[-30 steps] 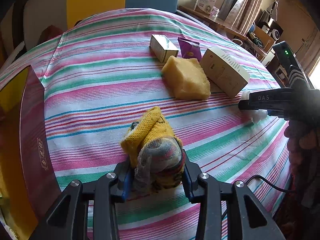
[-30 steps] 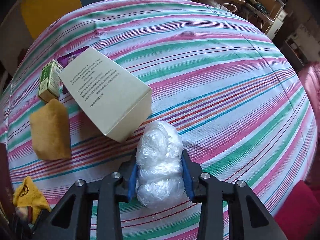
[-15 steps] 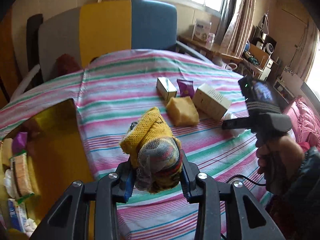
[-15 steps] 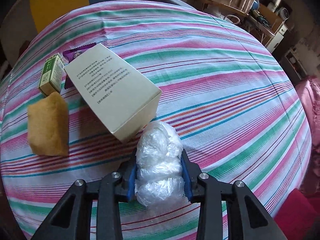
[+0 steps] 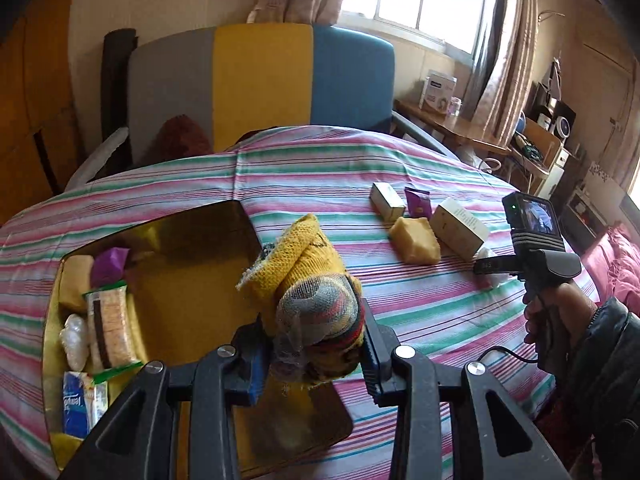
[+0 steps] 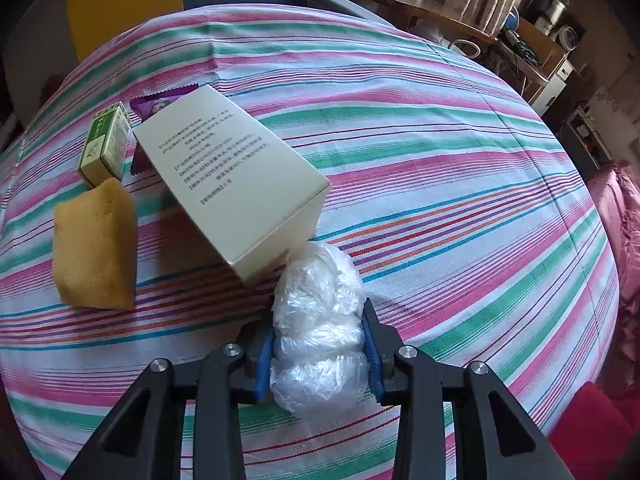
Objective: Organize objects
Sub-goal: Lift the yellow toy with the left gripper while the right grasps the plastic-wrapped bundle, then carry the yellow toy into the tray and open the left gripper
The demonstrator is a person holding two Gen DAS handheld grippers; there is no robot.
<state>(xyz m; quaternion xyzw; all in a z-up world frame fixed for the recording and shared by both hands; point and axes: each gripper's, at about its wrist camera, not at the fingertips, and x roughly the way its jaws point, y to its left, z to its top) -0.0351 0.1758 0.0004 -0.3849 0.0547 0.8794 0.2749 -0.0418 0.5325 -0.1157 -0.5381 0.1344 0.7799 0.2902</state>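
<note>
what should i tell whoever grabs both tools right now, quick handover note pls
Left tool: shut on the yellow sock bundle, held over the gold tray.
Right tool: shut on the white plastic wad beside the cream box.
Done: several packets already lie in the tray.
Left: both held items, cream box, yellow sponge, green box, purple packet.

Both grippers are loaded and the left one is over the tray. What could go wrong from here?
1. The rolled sock bundle bulges above the left gripper; it may unroll or slip short of the gold tray.
2. The plastic-wrapped bundle in the right gripper touches the cream box; lifting could nudge that box.
</note>
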